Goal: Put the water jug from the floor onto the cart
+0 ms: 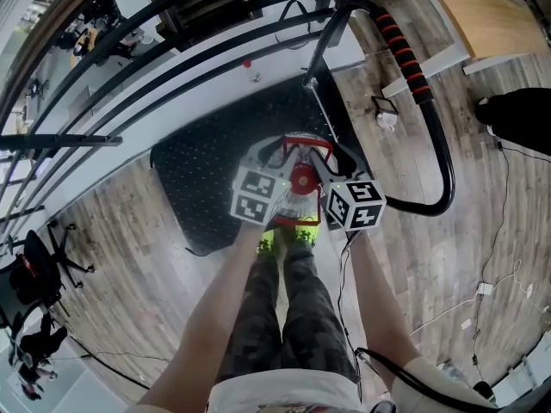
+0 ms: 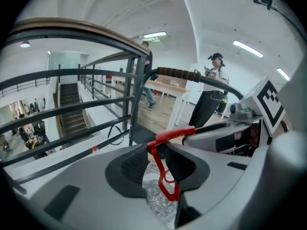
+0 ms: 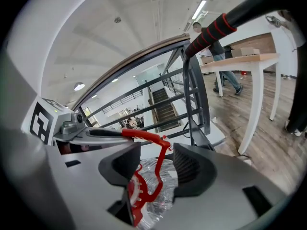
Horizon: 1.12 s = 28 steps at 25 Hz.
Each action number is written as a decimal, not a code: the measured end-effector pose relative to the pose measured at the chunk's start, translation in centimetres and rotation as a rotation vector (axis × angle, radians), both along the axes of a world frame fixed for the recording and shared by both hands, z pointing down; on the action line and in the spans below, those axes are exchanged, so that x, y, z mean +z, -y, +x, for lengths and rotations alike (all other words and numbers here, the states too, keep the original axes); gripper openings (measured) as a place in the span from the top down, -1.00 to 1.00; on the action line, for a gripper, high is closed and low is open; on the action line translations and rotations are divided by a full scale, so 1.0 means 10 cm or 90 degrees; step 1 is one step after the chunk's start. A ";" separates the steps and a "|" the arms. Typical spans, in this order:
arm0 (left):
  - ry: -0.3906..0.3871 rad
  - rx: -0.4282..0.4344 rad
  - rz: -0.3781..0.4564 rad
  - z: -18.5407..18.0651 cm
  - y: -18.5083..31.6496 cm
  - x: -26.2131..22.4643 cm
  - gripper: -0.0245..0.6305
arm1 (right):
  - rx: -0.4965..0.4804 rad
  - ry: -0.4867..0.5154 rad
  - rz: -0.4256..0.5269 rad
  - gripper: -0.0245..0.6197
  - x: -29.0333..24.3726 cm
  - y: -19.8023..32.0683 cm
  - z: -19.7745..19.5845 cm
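Wood-plank floor [image 1: 112, 231] surrounds a cart [image 1: 207, 170] with a black studded deck, where the clear water jug [image 1: 297, 203] stands just ahead of your feet. Your left gripper [image 2: 156, 162] has its fingers clamped on the jug's red handle [image 2: 162, 174]. Your right gripper [image 3: 158, 164] holds its fingers apart, with the handle loose between them.
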State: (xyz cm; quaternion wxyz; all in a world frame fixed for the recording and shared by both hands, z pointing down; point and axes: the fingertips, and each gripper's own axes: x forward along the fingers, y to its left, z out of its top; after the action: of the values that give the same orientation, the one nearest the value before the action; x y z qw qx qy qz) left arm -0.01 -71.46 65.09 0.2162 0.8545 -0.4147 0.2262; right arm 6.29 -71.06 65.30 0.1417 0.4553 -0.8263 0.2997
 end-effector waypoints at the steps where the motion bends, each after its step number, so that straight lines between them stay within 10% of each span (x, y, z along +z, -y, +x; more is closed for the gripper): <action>1: -0.008 -0.001 -0.002 0.00 -0.01 -0.01 0.65 | -0.003 -0.003 -0.001 0.33 0.00 -0.01 0.00; 28: -0.009 0.019 0.013 -0.18 -0.36 -0.53 0.63 | 0.027 -0.097 0.032 0.80 -0.58 -0.26 -0.01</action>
State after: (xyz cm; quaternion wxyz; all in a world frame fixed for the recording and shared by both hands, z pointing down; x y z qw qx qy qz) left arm -1.85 -67.90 59.77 0.2066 0.8644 -0.4026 0.2193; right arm 6.20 -68.46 59.47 0.1864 0.4976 -0.8106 0.2460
